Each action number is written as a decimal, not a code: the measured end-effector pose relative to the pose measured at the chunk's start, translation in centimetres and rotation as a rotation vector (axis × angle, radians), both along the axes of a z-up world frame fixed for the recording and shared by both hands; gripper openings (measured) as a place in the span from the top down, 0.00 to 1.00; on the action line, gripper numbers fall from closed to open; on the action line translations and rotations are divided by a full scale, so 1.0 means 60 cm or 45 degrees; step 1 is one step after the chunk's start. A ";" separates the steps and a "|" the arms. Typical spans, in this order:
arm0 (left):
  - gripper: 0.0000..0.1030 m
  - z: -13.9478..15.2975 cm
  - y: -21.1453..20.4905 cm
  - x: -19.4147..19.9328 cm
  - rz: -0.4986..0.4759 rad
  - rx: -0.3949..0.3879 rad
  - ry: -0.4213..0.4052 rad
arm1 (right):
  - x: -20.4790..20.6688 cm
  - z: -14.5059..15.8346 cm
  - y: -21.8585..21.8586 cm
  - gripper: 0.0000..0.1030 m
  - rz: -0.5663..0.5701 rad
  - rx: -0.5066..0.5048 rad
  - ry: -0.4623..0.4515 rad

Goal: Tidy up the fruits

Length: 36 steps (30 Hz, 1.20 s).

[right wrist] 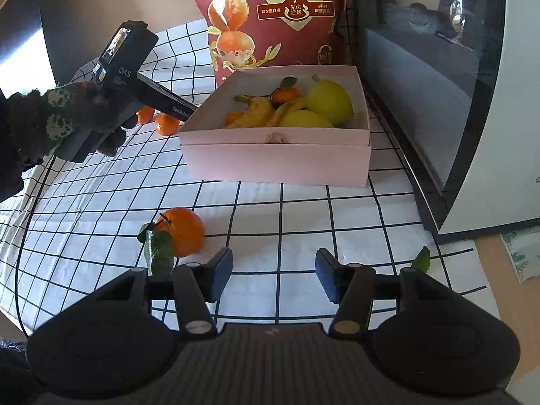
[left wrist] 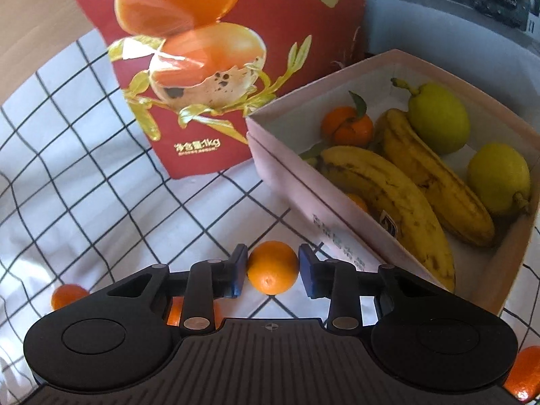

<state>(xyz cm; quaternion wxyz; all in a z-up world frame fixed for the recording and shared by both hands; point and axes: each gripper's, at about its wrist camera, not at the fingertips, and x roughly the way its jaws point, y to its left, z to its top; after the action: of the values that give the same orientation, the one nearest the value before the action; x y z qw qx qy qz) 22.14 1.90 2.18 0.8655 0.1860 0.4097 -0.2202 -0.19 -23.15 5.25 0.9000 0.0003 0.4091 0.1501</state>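
A small orange [left wrist: 272,267] lies on the checked cloth right between the blue pads of my left gripper [left wrist: 272,270], and both pads touch its sides. To the right stands the pink box [left wrist: 303,185] with two bananas [left wrist: 388,195], two yellow-green fruits [left wrist: 438,121] and a leafy tangerine [left wrist: 347,126] inside. My right gripper [right wrist: 274,276] is open over bare cloth, nothing between its fingers. A leafy tangerine [right wrist: 182,236] sits just ahead of its left finger. The box [right wrist: 276,162] lies further ahead.
More small oranges lie loose on the cloth [left wrist: 67,295] [left wrist: 526,371] [right wrist: 165,125]. A tall red food bag [right wrist: 270,17] stands behind the box. A white appliance with a dark glass door [right wrist: 489,101] flanks the right. A gloved hand [right wrist: 50,118] is at the left.
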 end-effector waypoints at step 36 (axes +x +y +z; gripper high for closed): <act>0.64 0.030 0.103 -0.377 0.523 -0.485 0.176 | 0.050 -0.050 0.161 0.41 0.392 -0.082 -0.037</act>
<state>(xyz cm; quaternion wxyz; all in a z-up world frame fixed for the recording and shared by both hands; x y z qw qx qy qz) -0.48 8.10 3.97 0.8814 -0.0822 0.4479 -0.1256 2.79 -13.51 2.28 0.8718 -0.0933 0.3957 0.2732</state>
